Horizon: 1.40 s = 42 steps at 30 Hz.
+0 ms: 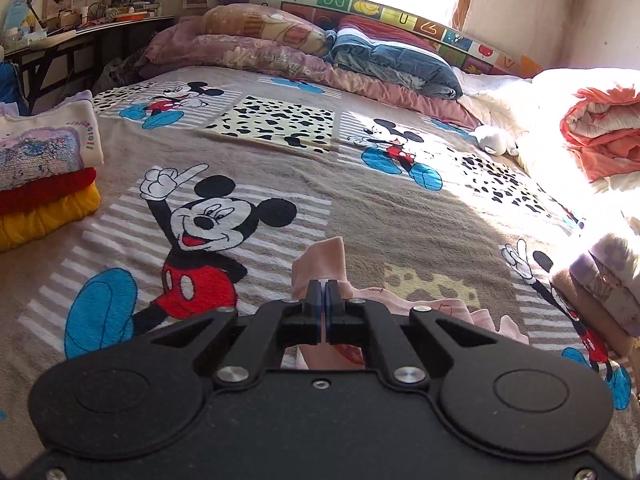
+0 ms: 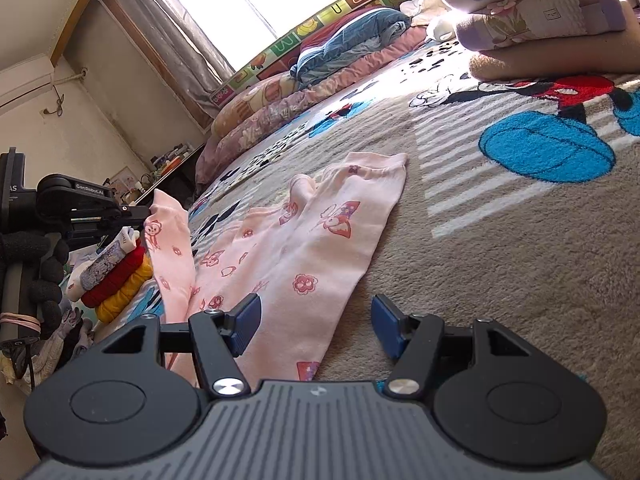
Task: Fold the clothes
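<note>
Item 1. Pink printed garment (image 2: 308,240): light pink cloth with small flower and cartoon prints, lay partly spread on the Mickey Mouse blanket (image 1: 360,208). One corner was lifted off the bed at the left of the right wrist view; the rest lay flat with loose creases.

Item 2. Left gripper (image 1: 325,296): jaws pressed together, clamped on a raised fold of the pink garment, which stood up just beyond the fingertips. In the right wrist view it was seen from the side, holding the lifted corner.

Item 3. Right gripper (image 2: 316,326): jaws apart, blue pads (image 2: 386,328) on either side of the garment's near edge, nothing pinched between them.

Item 4. Stack of folded clothes (image 1: 44,184): white printed top over red and yellow pieces, at the bed's left side, well apart from the pink garment.

Item 5. Pillows and folded quilts (image 1: 280,48): piled along the headboard under the window.

Item 6. Folded orange quilt (image 1: 600,128): at the right edge of the bed, in bright sunlight.
</note>
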Motion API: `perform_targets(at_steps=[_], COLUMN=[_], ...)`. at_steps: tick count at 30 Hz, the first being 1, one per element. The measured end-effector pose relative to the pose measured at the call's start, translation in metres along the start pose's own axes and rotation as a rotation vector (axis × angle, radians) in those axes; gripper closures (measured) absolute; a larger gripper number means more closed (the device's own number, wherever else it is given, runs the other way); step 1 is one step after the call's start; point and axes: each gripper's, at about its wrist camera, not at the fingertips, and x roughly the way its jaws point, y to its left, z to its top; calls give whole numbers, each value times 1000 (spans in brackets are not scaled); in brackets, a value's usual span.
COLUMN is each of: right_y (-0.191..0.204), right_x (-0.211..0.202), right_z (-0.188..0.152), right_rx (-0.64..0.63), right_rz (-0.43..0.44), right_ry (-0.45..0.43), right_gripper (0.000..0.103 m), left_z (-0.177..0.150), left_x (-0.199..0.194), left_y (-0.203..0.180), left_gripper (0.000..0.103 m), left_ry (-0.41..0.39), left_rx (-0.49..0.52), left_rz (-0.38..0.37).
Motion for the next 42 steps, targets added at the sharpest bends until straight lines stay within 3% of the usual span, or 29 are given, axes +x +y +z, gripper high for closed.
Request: perform_targets(at_steps=[7, 16, 26, 37, 42], right_y=[3, 7, 10, 12, 10], right_x=[2, 2, 2, 0, -1], right_z=[-1, -5, -7, -10, -10], right_rx=[-29, -64, -84, -99, -86], right_rz=[-16, -28, -33, -32, -22], right_ry=[-2, -9, -12, -18, -24], right_gripper=[41, 39, 38, 35, 35], left_z=[-8, -50, -84, -87, -100], left_x=[-38, -79, -98, -103, -99], left_y=[64, 133, 182, 219, 236], left_gripper=[103, 103, 103, 103, 103], left_ry=[-28, -23, -22, -93, -78], left_rx=[-23, -90, -203, -261, -310], left_rz=[16, 55, 80, 44, 91])
